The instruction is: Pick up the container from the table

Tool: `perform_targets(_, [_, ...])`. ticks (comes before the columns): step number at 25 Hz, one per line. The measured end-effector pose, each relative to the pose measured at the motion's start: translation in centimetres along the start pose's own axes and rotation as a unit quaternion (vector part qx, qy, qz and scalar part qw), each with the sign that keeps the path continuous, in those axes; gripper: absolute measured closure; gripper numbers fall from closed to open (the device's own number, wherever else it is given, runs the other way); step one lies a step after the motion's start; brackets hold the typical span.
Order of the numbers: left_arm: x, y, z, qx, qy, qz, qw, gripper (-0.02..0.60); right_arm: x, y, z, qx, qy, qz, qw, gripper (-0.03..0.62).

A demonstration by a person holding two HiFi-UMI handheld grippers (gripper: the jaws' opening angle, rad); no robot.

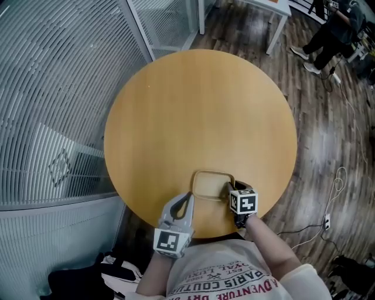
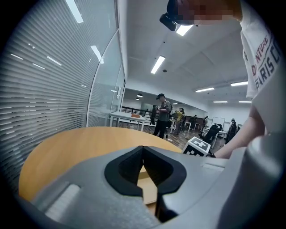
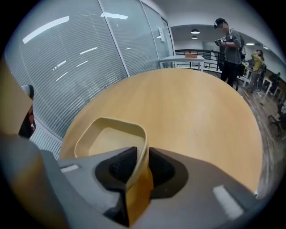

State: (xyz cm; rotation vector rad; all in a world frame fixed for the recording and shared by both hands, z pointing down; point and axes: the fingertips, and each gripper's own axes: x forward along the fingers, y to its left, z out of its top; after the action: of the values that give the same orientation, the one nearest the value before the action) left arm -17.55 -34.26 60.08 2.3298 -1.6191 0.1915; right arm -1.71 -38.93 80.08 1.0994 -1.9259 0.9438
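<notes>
A shallow tan container [image 1: 211, 185] with a thin rim sits on the round wooden table [image 1: 199, 105] near its front edge. My right gripper [image 1: 229, 188] comes down on the container's right side. In the right gripper view the container's wall [image 3: 138, 156] stands between the two pads, and the right gripper [image 3: 144, 163] is shut on it. My left gripper [image 1: 188, 196] hovers just left of the container with its fingertips together, holding nothing. In the left gripper view the left gripper [image 2: 143, 150] frames a piece of the container [image 2: 147, 185] beyond its jaws.
A glass partition with blinds [image 1: 53, 88] curves round the table's left. A white table [image 1: 269, 7] and a person [image 1: 334, 29] are at the far right. Cables [image 1: 334, 187] lie on the wood floor, and dark bags [image 1: 88, 281] sit by my feet.
</notes>
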Motion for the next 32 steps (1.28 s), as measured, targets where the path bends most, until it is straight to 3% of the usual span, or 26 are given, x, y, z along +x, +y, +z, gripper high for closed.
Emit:
perform_targets(4, [0.9,0.8,1.0,-0.001,-0.001,0.006,1.0,0.575,0.9,-0.5,0.8,-0.017,0.006,0.002,1.0,0.534])
perform_targets(14, [2.8,2.3,2.0,-0.006,-0.004,0.033,0.9994,0.575,0.1,-1.0,3.4,-0.002,0.002,0.006,1.0,0.579])
perform_targets(24, [2.8,2.5,6.3,-0.001,-0.022,0.047,0.9987,0.575,-7.7,1.2,12.8,-0.022,-0.114,0.027,0.993,0.588])
perform_targets(32, [1.1,3.1,11.8,0.017,-0.06,0.065,0.996,0.575,-17.6,3.6,19.2,-0.062,-0.253,0.039,0.965,0.589])
